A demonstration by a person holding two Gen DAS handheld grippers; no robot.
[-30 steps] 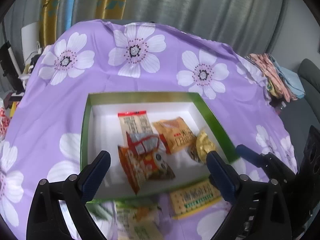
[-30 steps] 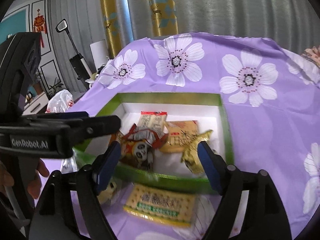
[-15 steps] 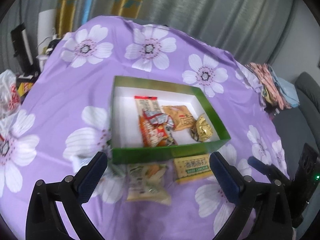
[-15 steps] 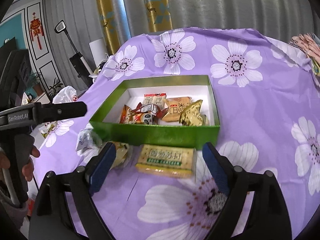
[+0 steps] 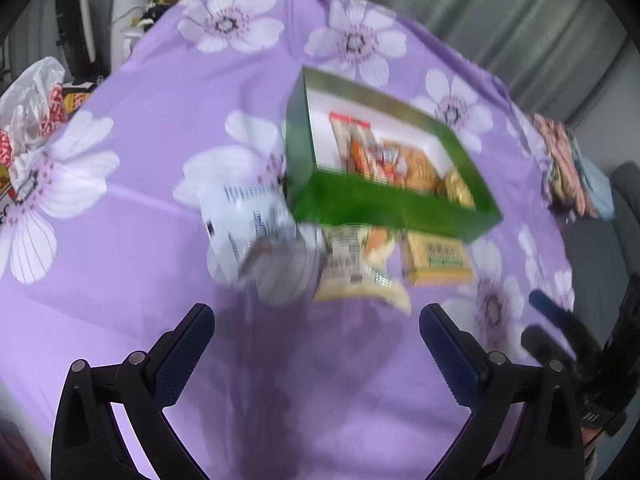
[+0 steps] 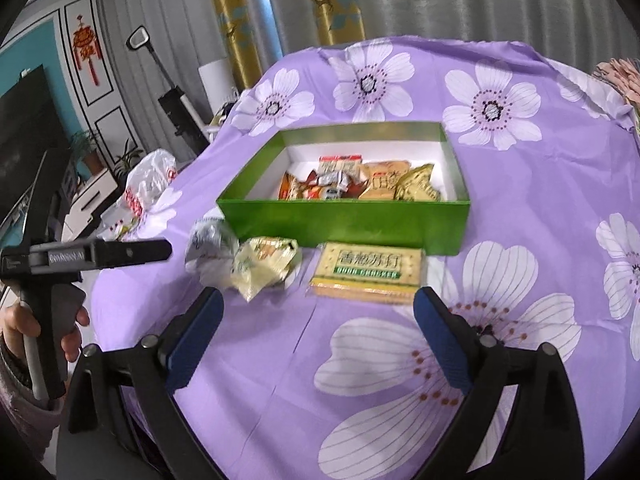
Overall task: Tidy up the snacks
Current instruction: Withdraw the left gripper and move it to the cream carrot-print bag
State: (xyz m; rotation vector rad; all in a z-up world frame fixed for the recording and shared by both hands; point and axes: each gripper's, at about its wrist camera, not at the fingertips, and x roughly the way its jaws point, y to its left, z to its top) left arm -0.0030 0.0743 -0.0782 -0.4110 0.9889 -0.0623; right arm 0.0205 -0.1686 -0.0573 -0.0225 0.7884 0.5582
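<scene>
A green box (image 6: 344, 220) (image 5: 384, 204) with a white inside stands on the purple flowered cloth and holds several snack packets (image 6: 360, 184). In front of it lie a yellow cracker packet (image 6: 366, 272) (image 5: 438, 258), a pale crumpled packet (image 6: 266, 266) (image 5: 356, 264) and a white wrapper (image 6: 208, 242) (image 5: 248, 216). My left gripper (image 5: 316, 332) is open and empty, short of the white wrapper. My right gripper (image 6: 318, 312) has its jaws still opening, nothing between them, just short of the cracker packet.
A white plastic bag (image 6: 148, 184) (image 5: 32, 108) sits at the cloth's left edge. Folded fabrics (image 5: 568, 168) lie at the right edge. A hand (image 6: 24, 328) holds the left gripper at the far left of the right wrist view. Curtains hang behind the table.
Both grippers have drawn back from over the box towards the near side of the table. The loose packets in front of the box have come into full view. Both jaws stand wider.
</scene>
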